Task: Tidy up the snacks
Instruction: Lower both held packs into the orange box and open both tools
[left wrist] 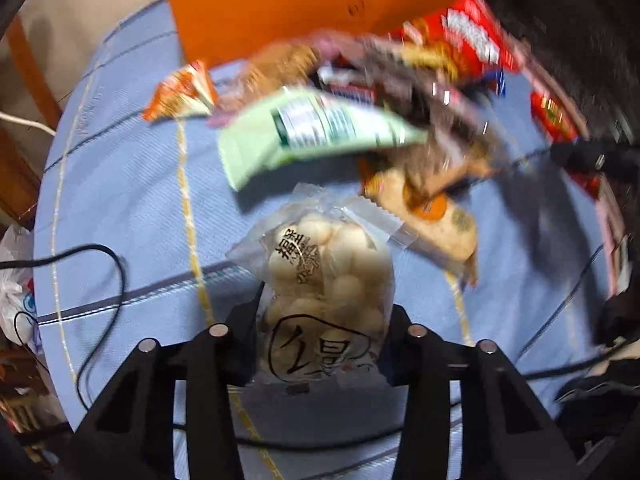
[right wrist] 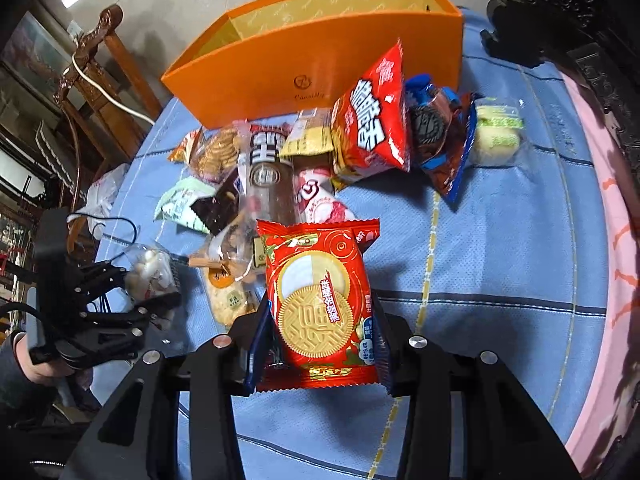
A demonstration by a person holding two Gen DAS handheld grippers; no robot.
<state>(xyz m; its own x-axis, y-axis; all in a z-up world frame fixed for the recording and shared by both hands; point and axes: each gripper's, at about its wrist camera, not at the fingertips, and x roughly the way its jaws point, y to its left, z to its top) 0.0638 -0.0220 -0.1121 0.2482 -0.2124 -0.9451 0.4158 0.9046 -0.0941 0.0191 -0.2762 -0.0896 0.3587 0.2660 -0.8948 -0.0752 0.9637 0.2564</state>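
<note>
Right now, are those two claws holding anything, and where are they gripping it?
Yes. The left claw pinches a clear bag of white puffs by its lower end. The right claw grips a red cookie packet by its lower sides.

A blue tablecloth (right wrist: 500, 248) with dark stripes and yellow lines covers the table. A pink cloth (right wrist: 608, 240) edges it on the right. A carved wooden chair (right wrist: 100, 68) stands beyond the left edge, a white cord (right wrist: 116, 100) draped over it. A black cable (left wrist: 104, 276) loops across the cloth, near a white plastic bag (left wrist: 14, 280). Dark carved furniture (right wrist: 560, 12) stands at the far right.
</note>
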